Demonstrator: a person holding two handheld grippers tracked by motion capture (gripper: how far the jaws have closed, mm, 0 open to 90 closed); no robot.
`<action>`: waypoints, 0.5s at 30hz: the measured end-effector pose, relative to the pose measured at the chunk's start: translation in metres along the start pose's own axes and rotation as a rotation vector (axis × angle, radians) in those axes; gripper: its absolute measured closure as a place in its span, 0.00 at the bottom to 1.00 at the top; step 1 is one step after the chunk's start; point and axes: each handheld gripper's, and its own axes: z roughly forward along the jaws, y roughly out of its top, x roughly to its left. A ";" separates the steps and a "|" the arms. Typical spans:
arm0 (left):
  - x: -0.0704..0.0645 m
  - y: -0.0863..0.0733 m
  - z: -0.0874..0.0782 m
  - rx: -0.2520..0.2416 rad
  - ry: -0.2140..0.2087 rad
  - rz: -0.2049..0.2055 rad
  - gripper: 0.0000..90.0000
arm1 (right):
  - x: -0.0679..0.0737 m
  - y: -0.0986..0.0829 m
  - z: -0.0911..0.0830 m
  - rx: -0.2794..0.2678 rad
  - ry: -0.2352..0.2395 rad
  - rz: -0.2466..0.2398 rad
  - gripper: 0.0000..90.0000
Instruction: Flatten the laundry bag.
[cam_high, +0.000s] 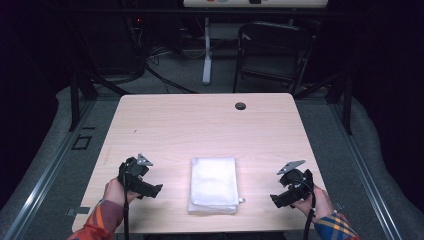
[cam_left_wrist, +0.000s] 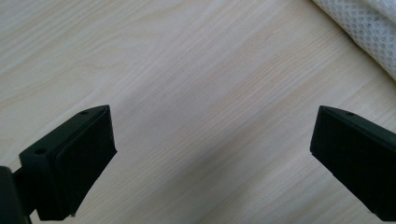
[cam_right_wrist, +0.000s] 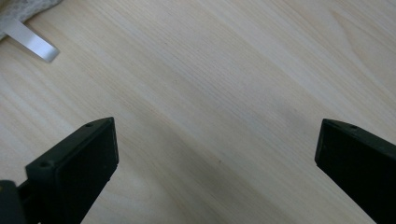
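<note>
**Two claws flank a folded white cloth**

From the high view, a folded white cloth (cam_high: 213, 184) lies on the near middle of the pale wooden worktop (cam_high: 200, 125). The left claw (cam_high: 151, 191) sits just left of it, the right claw (cam_high: 278, 199) to its right, each held in a hand with a plaid sleeve. A small dark disc (cam_high: 240, 105) lies near the far edge, and a dark folding chair (cam_high: 272, 52) stands beyond the worktop.

In the left gripper view, the jaws are spread wide over bare wood; the cloth's mesh weave (cam_left_wrist: 369, 28) is at the upper right corner.

In the right gripper view, the jaws are likewise released and wide apart, with a white tag (cam_right_wrist: 30, 41) poking from the cloth's edge at the upper left.
</note>
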 end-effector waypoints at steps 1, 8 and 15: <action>0.001 0.001 0.001 -0.003 -0.006 -0.007 0.00 | 0.001 0.000 0.001 -0.006 0.002 -0.016 0.00; -0.004 0.004 0.004 0.006 -0.011 -0.010 0.00 | 0.002 -0.001 0.003 0.014 0.045 -0.044 0.00; -0.011 0.003 -0.006 -0.048 -0.054 -0.010 0.00 | 0.006 0.002 0.002 0.007 0.090 -0.052 0.00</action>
